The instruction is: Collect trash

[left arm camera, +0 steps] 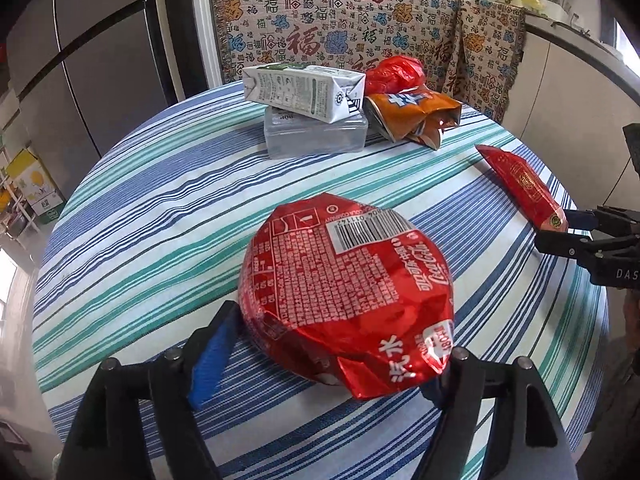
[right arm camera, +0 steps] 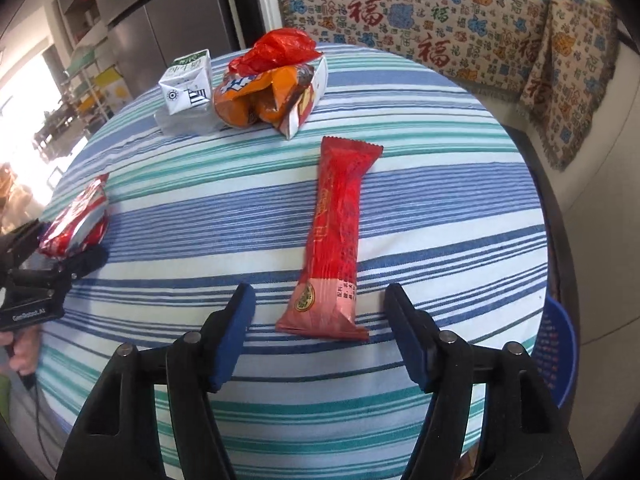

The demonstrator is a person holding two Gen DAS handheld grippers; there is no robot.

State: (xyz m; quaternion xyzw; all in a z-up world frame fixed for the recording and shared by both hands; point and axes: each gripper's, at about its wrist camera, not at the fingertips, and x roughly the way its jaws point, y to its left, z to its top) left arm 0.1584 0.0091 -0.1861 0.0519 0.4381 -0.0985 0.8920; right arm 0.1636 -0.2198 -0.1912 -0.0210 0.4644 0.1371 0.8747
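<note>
Nothing collected yet: left tongs (left arm camera: 336,354) spread around crushed Coca-Cola label wrapper (left arm camera: 346,300), right tongs (right arm camera: 320,334) spread about red snack wrapper (right arm camera: 334,240), milk carton (left arm camera: 304,90), orange packet (left arm camera: 412,116), red bag (left arm camera: 394,72) remaining on striped counter (left arm camera: 160,200).

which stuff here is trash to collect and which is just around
Trash to collect: crushed cola label, long red wrapper, orange snack bag, red plastic bag, milk carton.

Just around: striped tablecloth, patterned throw, blue basket.
</note>
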